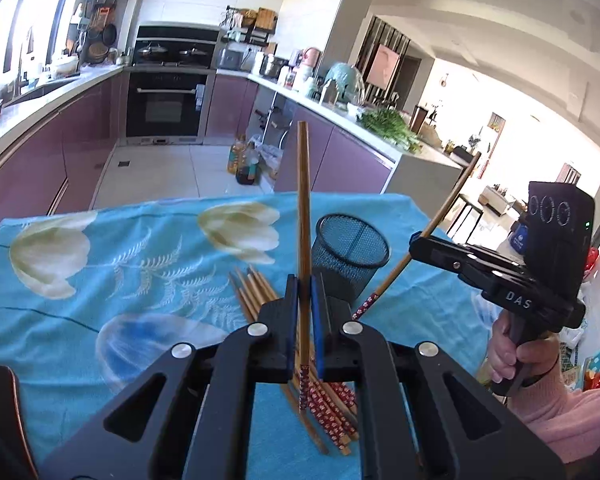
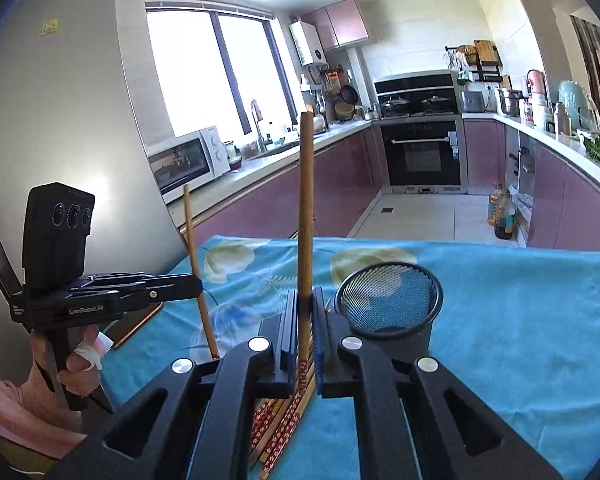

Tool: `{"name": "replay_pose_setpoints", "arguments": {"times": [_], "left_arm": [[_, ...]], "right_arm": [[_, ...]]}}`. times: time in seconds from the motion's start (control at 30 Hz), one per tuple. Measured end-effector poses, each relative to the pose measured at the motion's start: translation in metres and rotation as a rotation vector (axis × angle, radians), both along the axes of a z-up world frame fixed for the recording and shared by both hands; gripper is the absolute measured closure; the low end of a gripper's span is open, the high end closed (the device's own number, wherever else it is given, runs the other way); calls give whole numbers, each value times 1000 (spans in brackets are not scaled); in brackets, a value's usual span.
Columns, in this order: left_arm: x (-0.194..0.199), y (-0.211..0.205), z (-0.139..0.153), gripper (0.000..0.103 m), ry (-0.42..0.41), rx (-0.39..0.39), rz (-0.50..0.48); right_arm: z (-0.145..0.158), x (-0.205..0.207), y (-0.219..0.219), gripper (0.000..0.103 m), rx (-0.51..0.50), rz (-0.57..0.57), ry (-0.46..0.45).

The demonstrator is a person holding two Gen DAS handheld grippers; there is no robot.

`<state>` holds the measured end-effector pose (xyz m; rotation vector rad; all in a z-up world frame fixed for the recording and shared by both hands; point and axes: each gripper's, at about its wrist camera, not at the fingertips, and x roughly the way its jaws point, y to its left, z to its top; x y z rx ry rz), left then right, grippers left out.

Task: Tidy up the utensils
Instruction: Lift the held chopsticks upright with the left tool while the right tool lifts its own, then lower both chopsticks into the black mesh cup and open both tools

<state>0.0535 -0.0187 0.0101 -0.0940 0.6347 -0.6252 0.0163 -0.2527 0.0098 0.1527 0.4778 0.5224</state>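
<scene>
My left gripper (image 1: pixel 304 304) is shut on a wooden chopstick (image 1: pixel 303 200) that stands nearly upright, its red patterned end down. My right gripper (image 2: pixel 305 320) is shut on another chopstick (image 2: pixel 306 200), also upright. Each gripper shows in the other's view: the right one (image 1: pixel 416 242) holds its chopstick (image 1: pixel 432 228) slanted, and the left one (image 2: pixel 198 284) holds its chopstick (image 2: pixel 196 260). A black mesh cup (image 1: pixel 352 248) stands on the blue flowered cloth (image 1: pixel 100 280), just right of both grippers; it also shows in the right wrist view (image 2: pixel 388 300). Several chopsticks (image 1: pixel 332 404) lie in a pile under the grippers.
The cloth-covered table (image 2: pixel 520 320) stands in a kitchen with purple cabinets (image 1: pixel 80 140), an oven (image 1: pixel 166 104) and bottles on the floor (image 1: pixel 246 164). A large grey fridge (image 2: pixel 60 120) stands to the left, and a dark tablet edge (image 2: pixel 136 328) lies by the table's left side.
</scene>
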Motion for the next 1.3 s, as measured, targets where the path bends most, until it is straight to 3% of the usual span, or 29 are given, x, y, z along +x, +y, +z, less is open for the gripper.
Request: {"name": "replay_pose_setpoints", "arguments": {"times": [0.27, 0.7, 0.87, 1.1, 1.3], "left_arm": [[7, -2, 37, 96, -68, -95, -9], [49, -52, 76, 96, -167, -183, -44], [69, -75, 55, 96, -123, -149, -48], [81, -96, 11, 96, -38, -44, -87], [99, -101, -10, 96, 25, -4, -89]], "right_arm": [[23, 5, -16, 97, 1, -19, -54], [58, 25, -40, 97, -11, -84, -163], [42, 49, -44, 97, -29, -109, -122], [7, 73, -36, 97, -91, -85, 14], [-14, 92, -21, 97, -152, -60, 136]]}}
